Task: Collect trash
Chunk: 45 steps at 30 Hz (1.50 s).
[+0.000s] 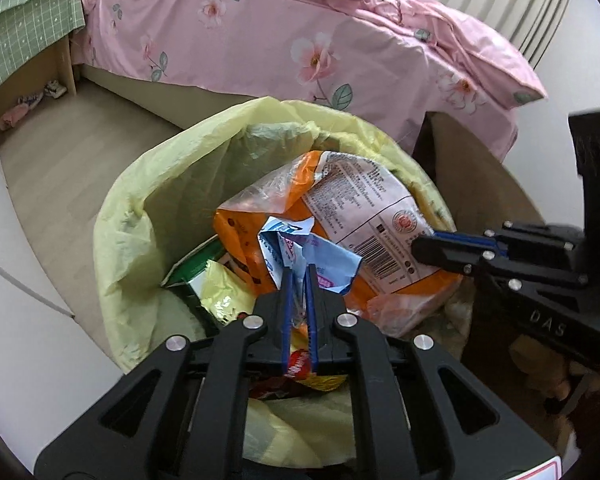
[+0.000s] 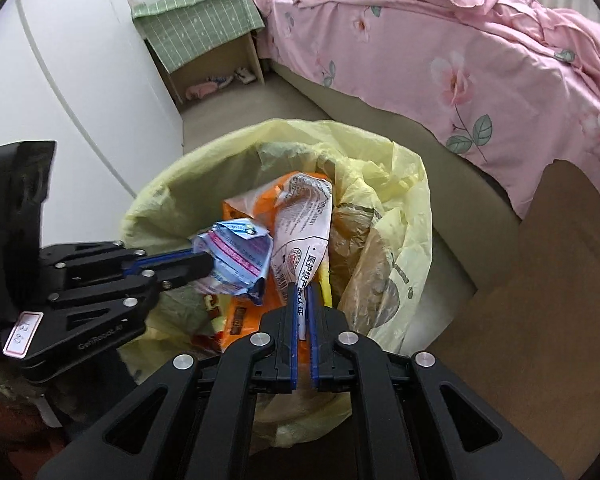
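the left tongs pinch a crumpled blue wrapper at centre frame, the right tongs grip the orange snack bag; we hold both over the yellow-lined bin, seemingly to drop them in.

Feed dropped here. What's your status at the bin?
Left gripper shut on blue wrapper. Right gripper shut on orange package. Both over yellow-lined bin. Nothing blocking.
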Available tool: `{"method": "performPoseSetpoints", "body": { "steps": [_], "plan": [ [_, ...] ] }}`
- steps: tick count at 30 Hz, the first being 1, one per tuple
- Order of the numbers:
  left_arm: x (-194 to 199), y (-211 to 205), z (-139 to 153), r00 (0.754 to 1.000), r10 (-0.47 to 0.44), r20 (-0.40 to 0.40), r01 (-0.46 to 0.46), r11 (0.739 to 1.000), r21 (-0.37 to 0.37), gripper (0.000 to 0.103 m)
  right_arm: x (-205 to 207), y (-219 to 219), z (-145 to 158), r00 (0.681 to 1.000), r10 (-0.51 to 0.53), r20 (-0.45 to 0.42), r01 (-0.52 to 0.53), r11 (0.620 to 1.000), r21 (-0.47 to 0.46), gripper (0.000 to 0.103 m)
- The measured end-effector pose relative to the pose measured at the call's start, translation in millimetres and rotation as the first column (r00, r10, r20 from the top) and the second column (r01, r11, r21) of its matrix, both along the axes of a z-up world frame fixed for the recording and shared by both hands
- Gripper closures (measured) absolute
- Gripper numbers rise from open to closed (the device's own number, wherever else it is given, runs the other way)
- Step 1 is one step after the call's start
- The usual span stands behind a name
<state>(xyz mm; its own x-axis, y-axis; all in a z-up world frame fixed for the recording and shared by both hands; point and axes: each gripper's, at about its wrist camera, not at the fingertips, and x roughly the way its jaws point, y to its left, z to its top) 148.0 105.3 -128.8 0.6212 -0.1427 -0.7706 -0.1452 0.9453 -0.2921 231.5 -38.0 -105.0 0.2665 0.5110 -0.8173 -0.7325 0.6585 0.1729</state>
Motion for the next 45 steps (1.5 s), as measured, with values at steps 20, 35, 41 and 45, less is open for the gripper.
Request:
{"method": "performPoseSetpoints", "body": {
  "steps": [20, 35, 41, 45],
  "plan": [
    [-116.6, -111.4, 110.4, 0.977, -0.011, 0.212, -0.04, 0.971, 0.236, 0.019, -137.2, -172.8, 93.2, 0.927, -0.32, 0.198, 0.279, 0.937, 0.208, 0.063],
    [-173.2, -152.1, 143.4, 0.966, 0.014, 0.257, -0.11, 0.926, 0.362, 0.019, -212.8, -219.9, 103.1, 0.844, -0.462, 0.27, 0.399, 0.88, 0.258, 0.063],
    [-176.7, -149.0, 144.4, 0.965, 0.021, 0.261, -0.116, 0.928, 0.354, 0.019, -218.8, -217.2, 103.5, 0.847, -0.457, 0.272, 0.392, 0.882, 0.262, 0.063],
    [-176.6, -148.6, 144.1, 0.965, 0.021, 0.26, -0.115, 0.929, 0.353, 0.019, -219.2, -215.3, 104.0, 0.846, -0.456, 0.275, 0.391, 0.883, 0.259, 0.063]
  ]
}}
